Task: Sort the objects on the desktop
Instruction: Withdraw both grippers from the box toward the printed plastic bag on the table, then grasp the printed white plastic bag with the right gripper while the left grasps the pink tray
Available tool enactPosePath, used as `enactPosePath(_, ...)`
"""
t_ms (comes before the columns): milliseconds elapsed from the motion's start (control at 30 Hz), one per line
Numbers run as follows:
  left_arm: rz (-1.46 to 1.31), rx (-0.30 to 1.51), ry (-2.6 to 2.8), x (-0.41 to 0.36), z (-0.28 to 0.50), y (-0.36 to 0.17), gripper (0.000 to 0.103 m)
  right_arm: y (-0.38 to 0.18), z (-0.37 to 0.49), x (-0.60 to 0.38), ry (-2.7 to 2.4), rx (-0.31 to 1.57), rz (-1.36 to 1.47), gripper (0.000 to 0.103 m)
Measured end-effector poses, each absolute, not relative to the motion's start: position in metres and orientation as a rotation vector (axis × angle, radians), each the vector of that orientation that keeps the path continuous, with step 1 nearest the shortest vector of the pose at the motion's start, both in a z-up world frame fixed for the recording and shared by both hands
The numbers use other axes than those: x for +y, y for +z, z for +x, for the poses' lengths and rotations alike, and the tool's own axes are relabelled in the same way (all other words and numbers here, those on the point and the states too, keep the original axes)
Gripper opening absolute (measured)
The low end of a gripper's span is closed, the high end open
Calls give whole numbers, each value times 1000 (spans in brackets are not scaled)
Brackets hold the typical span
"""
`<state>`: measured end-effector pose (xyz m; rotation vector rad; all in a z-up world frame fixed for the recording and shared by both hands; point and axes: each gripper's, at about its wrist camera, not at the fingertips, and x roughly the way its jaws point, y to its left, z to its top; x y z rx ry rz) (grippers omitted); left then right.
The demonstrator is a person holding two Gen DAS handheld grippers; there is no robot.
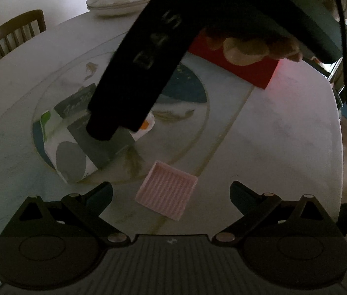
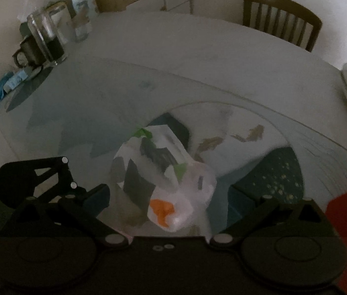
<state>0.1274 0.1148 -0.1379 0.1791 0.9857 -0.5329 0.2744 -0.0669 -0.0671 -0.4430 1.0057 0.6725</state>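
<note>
My left gripper (image 1: 172, 194) is open just above the table, with a pink ribbed square dish (image 1: 167, 190) lying flat between its fingers. Beyond the dish lies a tissue pack (image 1: 75, 147), white with green and grey print, on the glass turntable. My right gripper (image 2: 168, 196) is open and hangs low over that tissue pack (image 2: 149, 162). A small white packet with an orange mark (image 2: 171, 211) sits between its fingers, beside the pack. In the left wrist view a hand (image 1: 247, 49) holds the right gripper's black body, which hides part of the pack.
A red box (image 1: 247, 68) stands at the back right of the turntable. Stacked plates with a bowl (image 1: 119, 0) sit at the table's far edge by a wooden chair (image 1: 8, 39). A glass jar (image 2: 45, 36) and a dark mug (image 2: 33, 51) stand far left in the right wrist view.
</note>
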Motion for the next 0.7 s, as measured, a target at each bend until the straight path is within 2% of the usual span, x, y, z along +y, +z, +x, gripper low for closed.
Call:
enactPosePath(467, 181, 942, -529, 112, 133, -146, 101, -97, 291, -37, 685, 1035, -526, 100)
enactPosePath(700, 213, 916, -539, 113, 130, -146, 91, -99, 297, -36, 682, 1040, -537, 97)
